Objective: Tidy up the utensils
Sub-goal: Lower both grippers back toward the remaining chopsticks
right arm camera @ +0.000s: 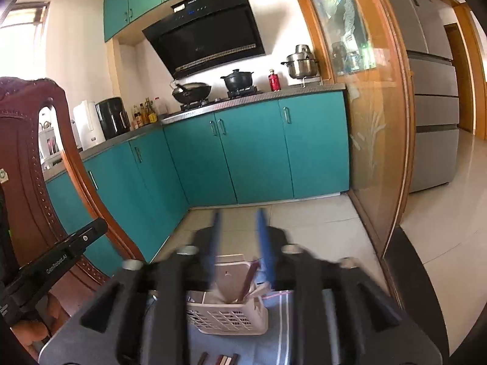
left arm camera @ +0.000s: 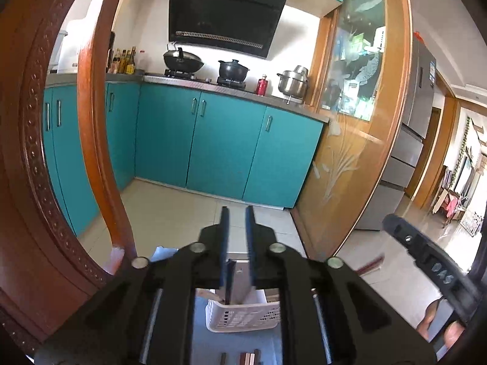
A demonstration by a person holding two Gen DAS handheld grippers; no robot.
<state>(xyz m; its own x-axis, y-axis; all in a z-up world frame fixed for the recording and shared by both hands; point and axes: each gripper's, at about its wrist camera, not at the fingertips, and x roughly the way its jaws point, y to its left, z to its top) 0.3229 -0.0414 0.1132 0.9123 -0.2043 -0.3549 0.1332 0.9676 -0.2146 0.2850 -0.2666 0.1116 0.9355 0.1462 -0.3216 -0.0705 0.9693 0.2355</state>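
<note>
Two blue fingers of the left gripper (left arm camera: 238, 213) stand parted, holding nothing, above the white basket (left arm camera: 243, 316) with a cleaver (left arm camera: 239, 279) upright inside. Right wrist view: the right gripper (right arm camera: 238, 216) gapes empty over the same basket (right arm camera: 228, 316) on a blue cloth (right arm camera: 280, 322)

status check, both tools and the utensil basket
Left tool open, empty. Right tool open, empty, blurred. White basket ahead on blue cloth, some utensils inside; more utensils loose in front. Nothing blocking.

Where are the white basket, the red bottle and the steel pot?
Basket (right arm camera: 231, 319): right wrist view, perforated front wall.
Red bottle (right arm camera: 275, 81): right wrist view, body, on the counter.
Steel pot (left arm camera: 292, 83): left wrist view, its side.
</note>
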